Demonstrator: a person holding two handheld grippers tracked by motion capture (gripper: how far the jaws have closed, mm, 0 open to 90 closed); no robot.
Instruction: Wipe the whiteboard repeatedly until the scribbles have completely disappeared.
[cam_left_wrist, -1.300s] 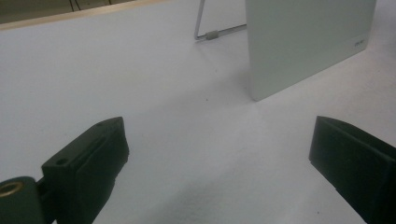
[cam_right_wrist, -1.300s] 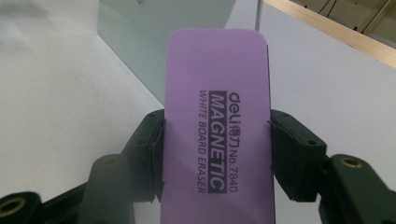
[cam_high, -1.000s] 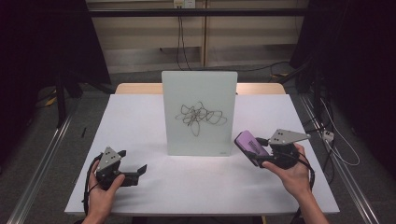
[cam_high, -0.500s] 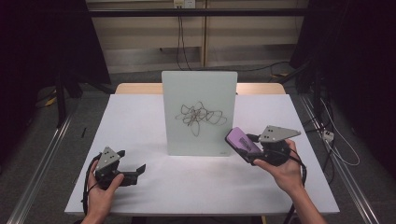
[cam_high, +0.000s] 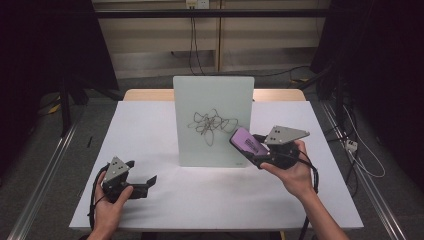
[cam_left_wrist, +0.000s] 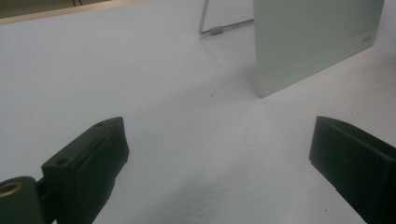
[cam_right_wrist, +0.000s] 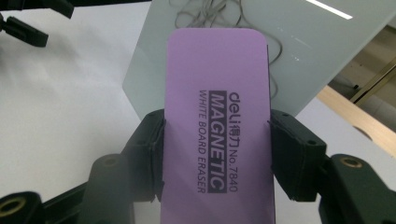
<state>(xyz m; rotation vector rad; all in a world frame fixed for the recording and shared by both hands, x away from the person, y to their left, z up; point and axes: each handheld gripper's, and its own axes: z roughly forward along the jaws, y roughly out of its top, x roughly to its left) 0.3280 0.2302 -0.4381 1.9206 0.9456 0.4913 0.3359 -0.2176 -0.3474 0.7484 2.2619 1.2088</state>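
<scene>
A small glass whiteboard (cam_high: 213, 120) stands upright at the table's middle with a dark scribble (cam_high: 212, 123) on its face. My right gripper (cam_high: 254, 150) is shut on a purple whiteboard eraser (cam_high: 247, 141), held up just in front of the board's lower right part, below and right of the scribble. In the right gripper view the eraser (cam_right_wrist: 217, 126) sits clamped between both pads (cam_right_wrist: 154, 140), with the scribble (cam_right_wrist: 219, 11) above it. My left gripper (cam_high: 145, 182) rests low at the table's front left, open with nothing between its fingers (cam_left_wrist: 93, 158); the board's (cam_left_wrist: 317, 42) lower corner stands ahead of it.
The white table top (cam_high: 150, 130) stretches around the board, with a wooden strip (cam_high: 145, 94) at its back edge. The board's wire stand (cam_left_wrist: 215, 31) shows behind it. Cables hang on the far wall and lie on the floor at the right (cam_high: 360, 150).
My right gripper has carried the eraser left and upward, from beside the board's lower right corner to in front of its face. The left gripper has stayed put.
</scene>
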